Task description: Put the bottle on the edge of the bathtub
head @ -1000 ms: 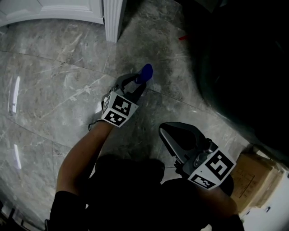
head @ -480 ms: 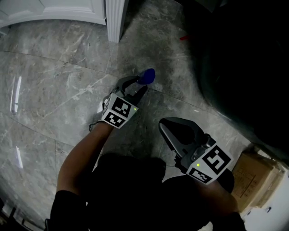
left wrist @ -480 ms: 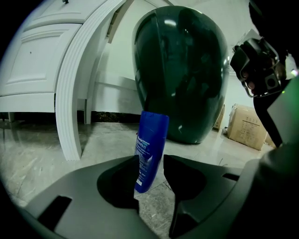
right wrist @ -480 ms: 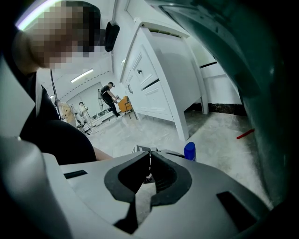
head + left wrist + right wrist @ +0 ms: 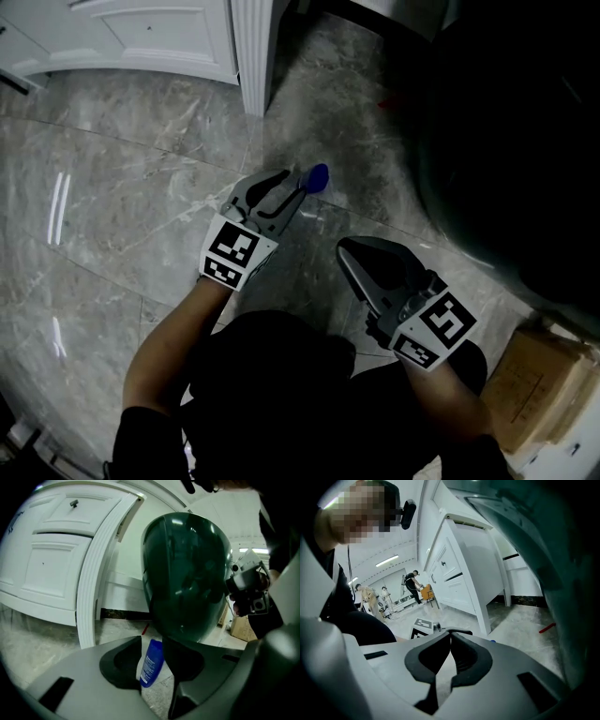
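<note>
Our left gripper (image 5: 292, 185) and right gripper (image 5: 345, 249) are grey shells with black padded jaws. Behind each claw sits a white marker cube (image 5: 232, 255) printed with black squares. We wear black short sleeves (image 5: 141, 433) and dark clothing.

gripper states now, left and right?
Left gripper: closed on the blue bottle; its jaws have just closed further.
Right gripper: closed, nothing between the jaws.
</note>
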A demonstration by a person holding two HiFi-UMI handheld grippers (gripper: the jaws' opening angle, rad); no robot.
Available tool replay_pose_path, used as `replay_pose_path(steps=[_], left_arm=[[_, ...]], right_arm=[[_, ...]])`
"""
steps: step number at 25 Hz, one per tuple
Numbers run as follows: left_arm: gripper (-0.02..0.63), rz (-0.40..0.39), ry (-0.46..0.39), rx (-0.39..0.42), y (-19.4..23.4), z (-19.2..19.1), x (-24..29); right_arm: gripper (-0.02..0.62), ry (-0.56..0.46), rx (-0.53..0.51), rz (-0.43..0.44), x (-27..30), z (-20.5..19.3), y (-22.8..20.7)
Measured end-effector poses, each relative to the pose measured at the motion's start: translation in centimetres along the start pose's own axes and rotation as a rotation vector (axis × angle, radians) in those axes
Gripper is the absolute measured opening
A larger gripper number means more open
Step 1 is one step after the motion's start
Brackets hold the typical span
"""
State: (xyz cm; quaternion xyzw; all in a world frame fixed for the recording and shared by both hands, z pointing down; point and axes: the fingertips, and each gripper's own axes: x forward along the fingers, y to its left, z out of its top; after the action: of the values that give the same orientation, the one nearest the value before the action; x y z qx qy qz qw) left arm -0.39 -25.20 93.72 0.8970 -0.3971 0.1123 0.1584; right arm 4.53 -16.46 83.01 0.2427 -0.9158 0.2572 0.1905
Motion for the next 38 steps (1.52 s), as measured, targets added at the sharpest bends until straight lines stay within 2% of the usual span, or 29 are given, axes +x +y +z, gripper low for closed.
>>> replay_pose_path(steps=[6, 12, 18, 20, 22, 24, 26, 30, 33, 35, 38], left_arm=[[0.121, 0.024, -0.051, 0.032, 1.1, 7.1, -3.2], [0.103, 0.011, -0.061, 0.088, 0.0, 13.5, -6.7], [0.071, 0.046, -0.073, 0.108, -0.6, 17.9, -9.9], [0.066, 0.089, -0.088, 0.123, -0.7, 19.4, -11.3], [0.049, 0.179, -0.112, 0.130, 0.1, 21.1, -13.0], [0.040, 0.269, -0.136, 0.115, 1.0, 22.6, -14.8], [0.037, 0.313, -0.162, 0.081, 1.0, 24.0, -16.5], [0.034, 0.341, -0.195, 0.029, -0.8, 26.5, -18.4], [0.031, 0.345, -0.204, -0.008, -2.8, 29.8, -19.7], [0.025, 0.334, -0.181, 0.007, -4.9, 32.5, -21.1], [0.021, 0.288, -0.146, 0.021, -8.9, 36.7, -23.0]], right_arm=[[0.029, -0.079, -0.016, 0.010, -0.5, 3.1, 0.4], [0.029, -0.123, 0.017, -0.038, -1.7, 4.9, 0.4], [0.029, -0.166, -0.003, -0.024, -3.2, 8.1, 2.4], [0.029, -0.169, -0.007, -0.020, -3.9, 8.9, 3.2], [0.029, -0.174, -0.008, -0.015, -4.7, 9.6, 4.0], [0.029, -0.183, -0.012, -0.013, -5.6, 10.4, 4.7], [0.029, -0.194, -0.016, -0.013, -6.4, 11.1, 5.4], [0.029, -0.215, 0.025, -0.012, -7.7, 12.4, 6.9], [0.028, -0.183, 0.057, 0.024, -8.9, 14.3, 10.3], [0.028, -0.172, 0.059, 0.057, -10.7, 16.8, 13.3], [0.028, -0.176, 0.065, 0.058, -14.1, 21.9, 16.0]])
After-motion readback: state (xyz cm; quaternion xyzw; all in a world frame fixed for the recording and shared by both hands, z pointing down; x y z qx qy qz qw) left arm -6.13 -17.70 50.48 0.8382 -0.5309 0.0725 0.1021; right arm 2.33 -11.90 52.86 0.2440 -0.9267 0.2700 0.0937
